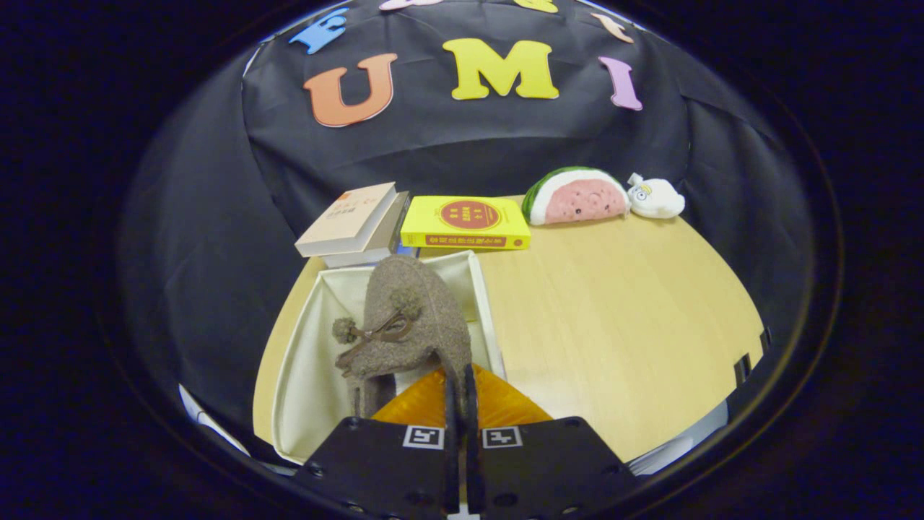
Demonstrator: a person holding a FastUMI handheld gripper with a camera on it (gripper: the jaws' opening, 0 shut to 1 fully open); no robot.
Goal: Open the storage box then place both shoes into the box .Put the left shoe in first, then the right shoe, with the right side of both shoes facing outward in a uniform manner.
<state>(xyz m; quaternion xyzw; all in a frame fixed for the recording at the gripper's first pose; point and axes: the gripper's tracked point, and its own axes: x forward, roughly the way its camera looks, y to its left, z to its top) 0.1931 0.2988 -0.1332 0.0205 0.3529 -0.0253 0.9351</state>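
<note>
The claw has its two fingers pressed together on the rim of a brown fuzzy shoe, which hangs upright with pompoms and a bow on its side. The shoe sits over the open cream storage box at the worktop's near left corner. Along the far edge lie a stack of books, a yellow book, a watermelon-slice plush and a small white plush.
</note>
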